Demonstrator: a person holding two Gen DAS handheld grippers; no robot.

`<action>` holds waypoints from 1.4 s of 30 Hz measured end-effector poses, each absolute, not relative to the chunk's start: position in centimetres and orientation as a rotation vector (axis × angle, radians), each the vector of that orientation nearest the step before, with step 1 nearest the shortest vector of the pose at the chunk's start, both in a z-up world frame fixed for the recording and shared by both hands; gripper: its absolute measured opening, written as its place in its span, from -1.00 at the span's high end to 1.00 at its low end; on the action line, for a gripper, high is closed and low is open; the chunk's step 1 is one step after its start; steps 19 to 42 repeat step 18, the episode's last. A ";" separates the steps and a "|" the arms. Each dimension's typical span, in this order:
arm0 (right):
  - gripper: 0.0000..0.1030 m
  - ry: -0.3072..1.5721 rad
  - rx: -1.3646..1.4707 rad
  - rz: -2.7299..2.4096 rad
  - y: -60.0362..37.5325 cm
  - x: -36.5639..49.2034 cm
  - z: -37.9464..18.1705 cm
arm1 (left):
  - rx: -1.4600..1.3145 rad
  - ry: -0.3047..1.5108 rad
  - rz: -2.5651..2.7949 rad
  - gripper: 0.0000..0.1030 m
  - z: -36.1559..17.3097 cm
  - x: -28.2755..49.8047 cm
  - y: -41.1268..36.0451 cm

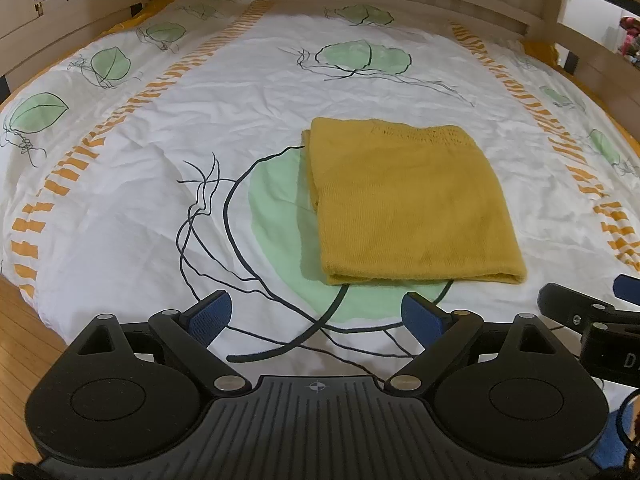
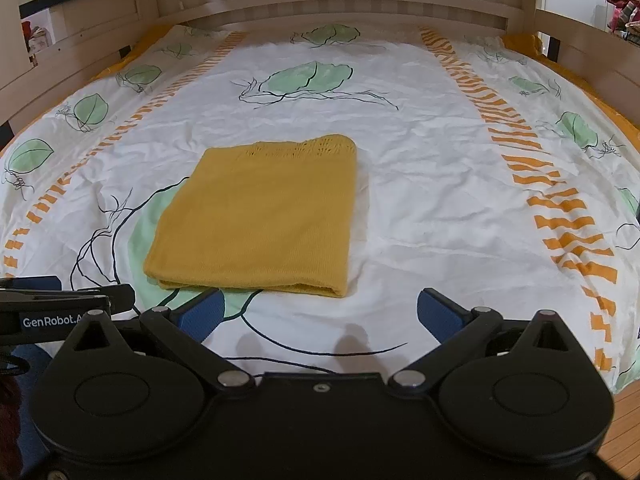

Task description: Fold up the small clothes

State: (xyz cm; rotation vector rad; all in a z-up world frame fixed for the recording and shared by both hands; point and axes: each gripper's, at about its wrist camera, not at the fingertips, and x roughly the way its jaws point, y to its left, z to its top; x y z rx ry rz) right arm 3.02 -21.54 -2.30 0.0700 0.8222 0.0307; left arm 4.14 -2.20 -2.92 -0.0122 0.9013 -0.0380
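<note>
We are in a home bedroom. A bed [image 1: 120, 208] fills the view, spread with a white cover printed with green leaves and orange stripes. A pale wooden slatted bed frame [image 2: 360, 12] rings it; wood-plank flooring [image 1: 20, 320] shows at the edge.

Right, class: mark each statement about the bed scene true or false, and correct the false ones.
1. The yellow knit garment lies folded flat on the bedsheet. True.
2. The left gripper is clamped on the garment. False: it is open, short of the garment and touching nothing.
3. The right gripper is open. True.
4. The sheet is plain white. False: it has green leaves and orange stripes.
5. A wooden bed frame stands behind the sheet. True.
</note>
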 end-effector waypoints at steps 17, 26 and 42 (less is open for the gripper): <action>-0.98 0.836 0.080 0.034 -21.6 3.3 -2.7 | 0.000 0.907 -0.040 -0.79 -3.3 4.2 -2.4; -0.98 0.837 0.080 0.034 -21.6 3.3 -2.7 | -0.001 0.908 -0.041 -0.79 -3.3 4.2 -2.3; -0.98 0.837 0.080 0.034 -21.6 3.3 -2.7 | -0.001 0.908 -0.041 -0.79 -3.3 4.2 -2.3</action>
